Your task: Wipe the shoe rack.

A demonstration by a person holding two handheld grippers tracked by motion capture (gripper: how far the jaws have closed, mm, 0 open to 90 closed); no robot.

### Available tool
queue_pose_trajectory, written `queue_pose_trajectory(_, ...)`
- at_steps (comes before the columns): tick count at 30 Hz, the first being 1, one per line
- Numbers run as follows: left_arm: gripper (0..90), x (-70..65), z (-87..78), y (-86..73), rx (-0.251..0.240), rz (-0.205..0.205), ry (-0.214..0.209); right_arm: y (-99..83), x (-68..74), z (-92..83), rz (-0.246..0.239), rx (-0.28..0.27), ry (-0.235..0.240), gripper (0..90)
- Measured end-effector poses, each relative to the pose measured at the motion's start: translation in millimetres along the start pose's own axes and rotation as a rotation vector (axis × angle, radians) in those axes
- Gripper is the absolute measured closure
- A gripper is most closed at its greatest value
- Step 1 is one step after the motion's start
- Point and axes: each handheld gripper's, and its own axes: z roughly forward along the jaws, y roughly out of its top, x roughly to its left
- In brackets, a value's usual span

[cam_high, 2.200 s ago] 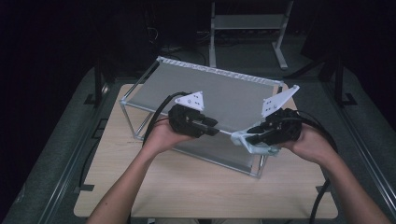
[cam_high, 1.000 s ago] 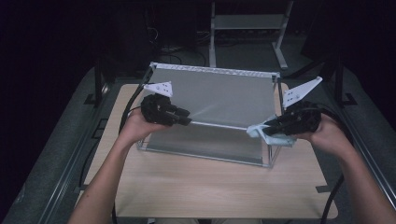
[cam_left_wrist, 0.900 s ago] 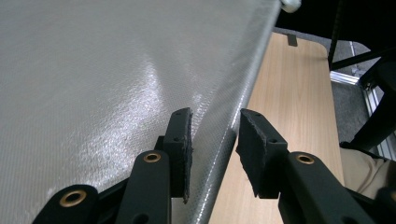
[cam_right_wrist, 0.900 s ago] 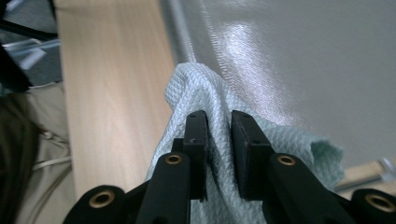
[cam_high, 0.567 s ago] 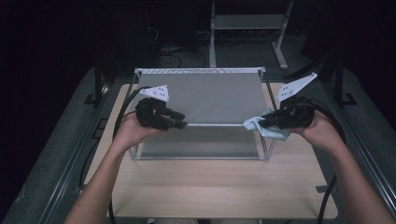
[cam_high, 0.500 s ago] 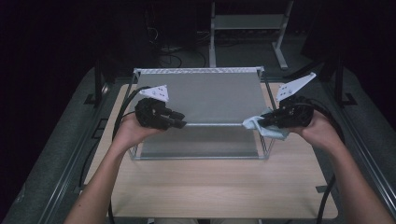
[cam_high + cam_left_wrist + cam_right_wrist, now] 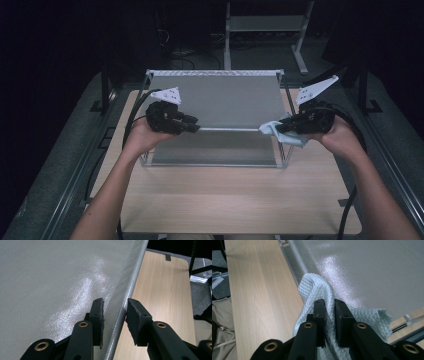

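Squared up since the earlier frames: finds the rack [image 7: 215, 163], then skewed across the desk [image 7: 225, 200], now parallel to its near side. Finds both hands shifted with it, out toward the two near top corners. Straddles the near edge of the grey top panel [image 7: 220, 100] with the left gripper [image 7: 195, 126], jaws just closed in a little yet not pinching, one pad over the panel and the other off the edge with a gap showing. Clamps a white waffle cloth [image 7: 312, 285] in the right gripper [image 7: 279, 127], jaws just drawn tighter on the folds, cloth bunched at the right near corner of the panel and touching it. Looks like wiping about to begin: rack positioned, cloth gripped and laid on the surface. Leaves, by that reading, nearly the whole panel to wipe; cannot tell any cleaned patch apart from the glare.
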Motion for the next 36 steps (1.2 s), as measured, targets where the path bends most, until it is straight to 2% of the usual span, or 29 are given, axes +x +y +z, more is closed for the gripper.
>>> queue_pose_trajectory(2,66.5,0.6,-2.8,-1.3,-0.016,-0.009,-0.013,-1.7,1.1,-0.9,-0.003,-0.012,-0.001,81.4)
queue_pose_trajectory(5,65.9,-2.6,-7.7,-2.3,-0.038,-0.004,-0.020,-4.6,5.2,-6.4,-0.013,-0.062,0.030,81.8)
queue_pose_trajectory(9,64.7,-12.7,-13.2,-1.9,-0.038,0.025,-0.020,-9.8,9.0,-11.4,-0.024,-0.067,0.051,81.8)
queue_pose_trajectory(15,64.2,-25.1,-26.2,-7.6,-0.059,0.046,-0.015,-28.4,17.0,-10.8,-0.019,-0.033,0.080,81.7)
queue_pose_trajectory(22,63.1,-37.2,-38.4,-19.6,-0.066,0.061,-0.005,-61.6,18.5,-5.3,0.032,-0.014,0.095,81.4)
queue_pose_trajectory(31,61.8,-43.6,-48.3,-40.6,-0.077,0.058,-0.001,-108.2,15.6,12.7,0.112,0.020,0.098,78.0)
queue_pose_trajectory(34,61.2,-44.6,-49.3,-46.2,-0.079,0.052,-0.002,-120.4,16.4,18.5,0.124,0.035,0.094,75.3)
queue_pose_trajectory(36,60.9,-44.9,-49.2,-49.0,-0.078,0.052,-0.001,-126.0,16.6,21.0,0.136,0.041,0.093,69.4)
